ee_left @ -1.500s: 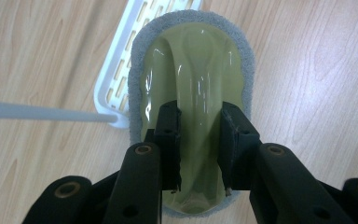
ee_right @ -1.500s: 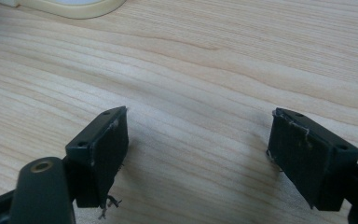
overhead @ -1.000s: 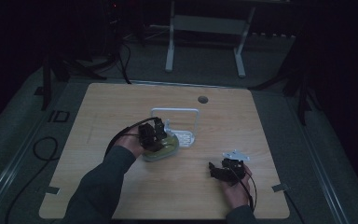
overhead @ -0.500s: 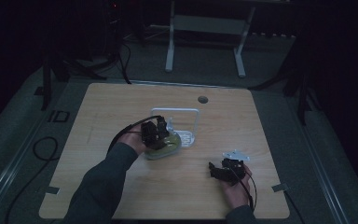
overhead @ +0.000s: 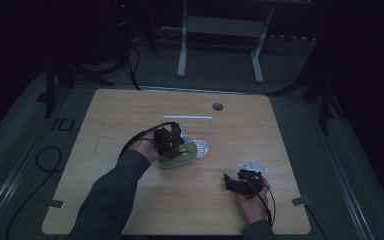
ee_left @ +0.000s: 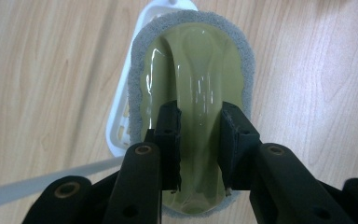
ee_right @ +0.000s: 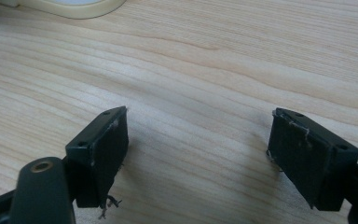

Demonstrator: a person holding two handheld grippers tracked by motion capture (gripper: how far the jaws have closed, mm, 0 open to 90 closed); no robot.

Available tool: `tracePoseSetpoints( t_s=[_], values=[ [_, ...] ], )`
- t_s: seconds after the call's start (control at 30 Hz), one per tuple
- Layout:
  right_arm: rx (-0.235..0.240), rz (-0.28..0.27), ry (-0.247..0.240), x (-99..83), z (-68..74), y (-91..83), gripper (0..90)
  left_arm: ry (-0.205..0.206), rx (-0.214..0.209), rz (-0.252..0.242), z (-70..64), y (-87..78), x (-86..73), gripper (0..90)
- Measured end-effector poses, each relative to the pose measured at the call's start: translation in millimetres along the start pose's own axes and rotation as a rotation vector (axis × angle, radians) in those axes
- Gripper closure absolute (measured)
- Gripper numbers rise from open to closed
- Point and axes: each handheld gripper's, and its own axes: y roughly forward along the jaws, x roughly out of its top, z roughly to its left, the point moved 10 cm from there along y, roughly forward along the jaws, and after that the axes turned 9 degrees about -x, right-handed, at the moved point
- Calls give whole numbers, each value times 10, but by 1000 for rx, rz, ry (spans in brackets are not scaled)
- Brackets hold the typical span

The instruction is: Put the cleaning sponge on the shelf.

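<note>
At table centre, high view: left gripper (overhead: 171, 141) over green scrubber (overhead: 179, 154) — its own view shows jaws pinching the handle ridge, scrubber above white tray (ee_left: 119, 122). Right gripper (ee_right: 198, 156) — jaws spread over bare wooden table (ee_right: 205, 70).

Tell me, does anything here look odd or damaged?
Slightly. The right gripper's black jaw pads look frayed, with loose threads at their edges. The green scrubber held by the left gripper sits skewed over the white tray, overhanging one side.
</note>
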Motion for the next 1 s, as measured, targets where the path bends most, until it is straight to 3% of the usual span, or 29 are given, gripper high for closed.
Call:
tracePoseSetpoints(
  t_s=[0.1,1.0],
  values=[
    [0,0,0,0,0,0,197,19,0,0,7,0,29,716],
    [1,-1,0,1,-1,1,197,65,-11,13,111,15,132,716]
  ],
)
